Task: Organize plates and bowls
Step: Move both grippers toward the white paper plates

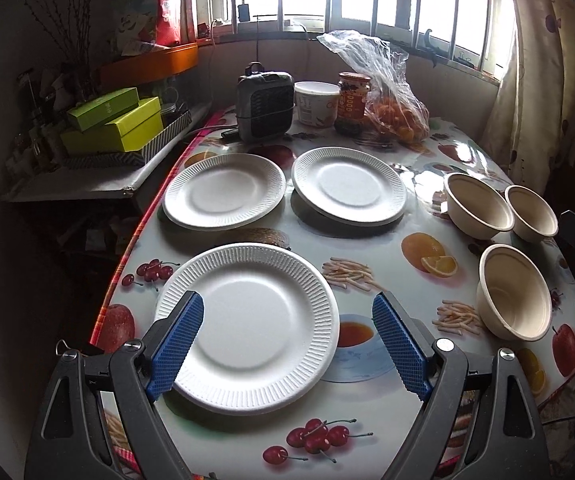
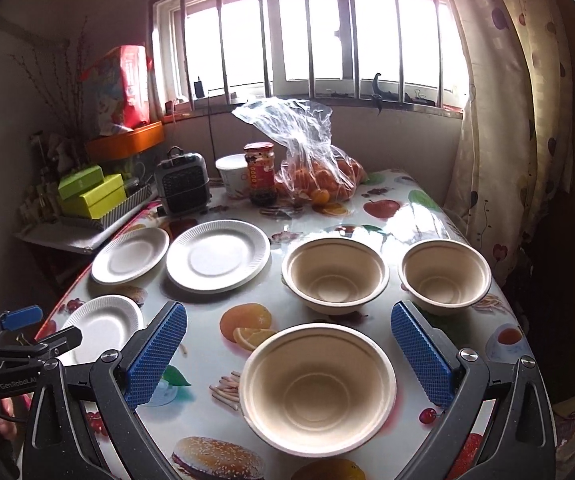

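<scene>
Left gripper [image 1: 287, 344] jaws spread astride the near plate [image 1: 247, 328]; right gripper [image 2: 287, 356] jaws spread astride the near bowl [image 2: 317, 388]. Both probably light, crushable; grip rims gently.

Both wrist views low over table [image 1: 367, 408], facing window [image 2: 311, 36]

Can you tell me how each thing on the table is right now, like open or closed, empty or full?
Left claw: open, holding nothing.
Right claw: open, holding nothing.
Near plate: flat, empty.
Two far plates: flat, empty, unstacked.
Near bowl: upright, empty.
Two far bowls: upright, empty, apart.
Jar: lid on.
Plastic bag: open at top, oranges inside.
White tub: upright; contents cannot tell.
</scene>
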